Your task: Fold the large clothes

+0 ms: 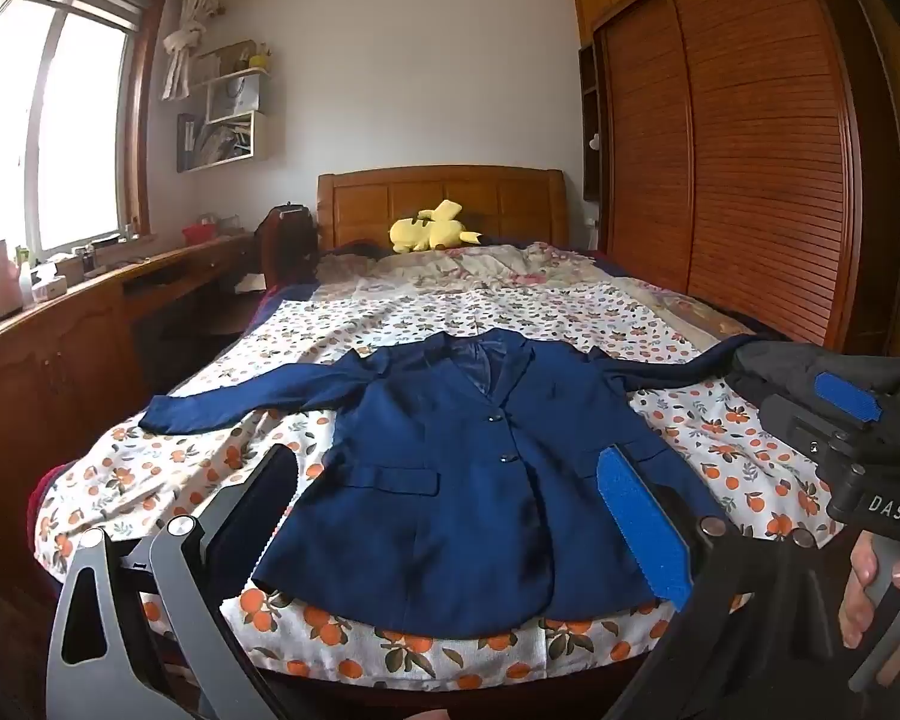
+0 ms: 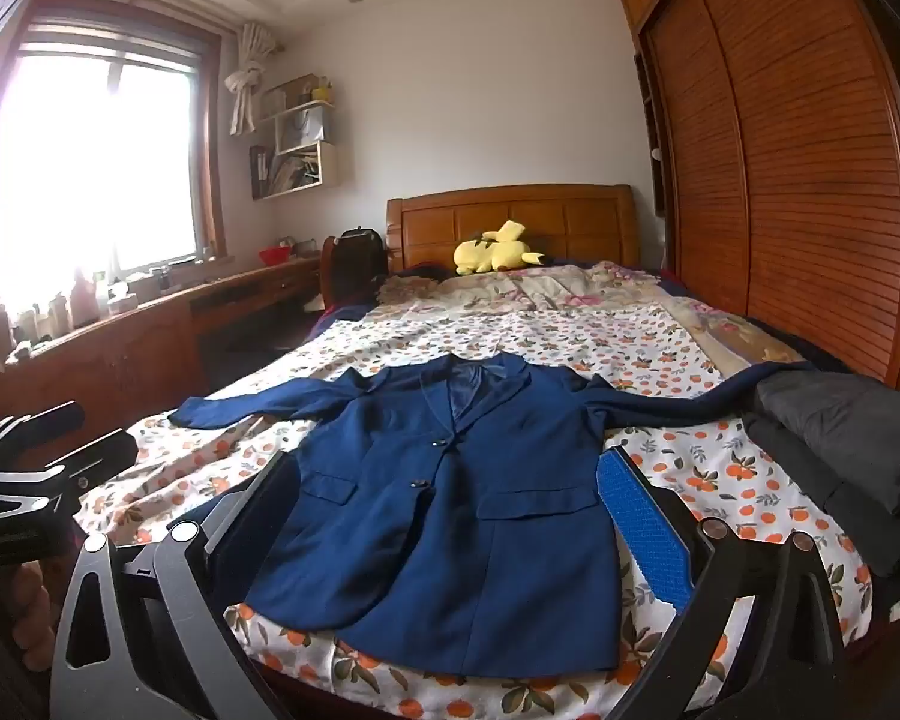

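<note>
A navy blue blazer (image 1: 450, 480) lies flat and face up on the bed, buttoned, collar toward the headboard, both sleeves spread sideways. My left gripper (image 1: 447, 462) hovers over the foot of the bed before the hem, jaws wide open and empty. The right gripper (image 1: 810, 402) shows at the right of the left wrist view, held by a hand (image 1: 870, 570). In the right wrist view the blazer (image 2: 450, 510) lies straight ahead, and my right gripper (image 2: 450, 462) is also wide open with nothing in it. The left gripper (image 2: 105, 429) sits at that view's left edge.
A folded dark grey garment (image 2: 840, 438) lies on the bed's right side, over the blazer's right sleeve end. A yellow plush toy (image 2: 498, 249) rests by the wooden headboard (image 2: 510, 216). A wardrobe (image 2: 780, 180) lines the right, a wooden desk (image 2: 150, 324) the left.
</note>
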{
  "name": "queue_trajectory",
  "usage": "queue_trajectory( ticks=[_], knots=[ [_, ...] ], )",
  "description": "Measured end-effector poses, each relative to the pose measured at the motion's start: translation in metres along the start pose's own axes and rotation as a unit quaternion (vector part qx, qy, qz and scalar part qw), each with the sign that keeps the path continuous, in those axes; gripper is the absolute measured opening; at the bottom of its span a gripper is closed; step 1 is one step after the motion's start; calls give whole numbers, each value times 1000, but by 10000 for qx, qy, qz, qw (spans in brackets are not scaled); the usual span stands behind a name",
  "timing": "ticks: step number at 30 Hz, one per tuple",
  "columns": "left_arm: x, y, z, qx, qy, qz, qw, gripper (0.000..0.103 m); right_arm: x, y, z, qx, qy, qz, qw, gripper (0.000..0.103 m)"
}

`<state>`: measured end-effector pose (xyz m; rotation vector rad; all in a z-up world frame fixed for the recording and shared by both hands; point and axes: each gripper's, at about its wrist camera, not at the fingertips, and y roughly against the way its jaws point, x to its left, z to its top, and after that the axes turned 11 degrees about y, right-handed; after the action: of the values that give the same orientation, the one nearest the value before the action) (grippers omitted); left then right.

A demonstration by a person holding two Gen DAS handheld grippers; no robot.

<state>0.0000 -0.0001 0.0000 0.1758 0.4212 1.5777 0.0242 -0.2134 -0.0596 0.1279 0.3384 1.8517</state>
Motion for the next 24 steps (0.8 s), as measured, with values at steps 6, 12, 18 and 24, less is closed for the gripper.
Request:
queue_trajectory(
  ticks=[6,12,18,24],
  knots=[
    [1,0,0,-22,-2,7,10000,101,0,0,0,1,-8,-10,10000,96],
    [2,4,2,-55,27,9,10000,101,0,0,-1,-5,-5,16,10000,96],
    [-4,5,2,-84,-35,43,9999,101,-1,0,0,-8,-2,-9,10000,96],
    [-3,4,-1,-80,-31,49,10000,101,-1,0,0,1,-3,-2,10000,96]
  ],
)
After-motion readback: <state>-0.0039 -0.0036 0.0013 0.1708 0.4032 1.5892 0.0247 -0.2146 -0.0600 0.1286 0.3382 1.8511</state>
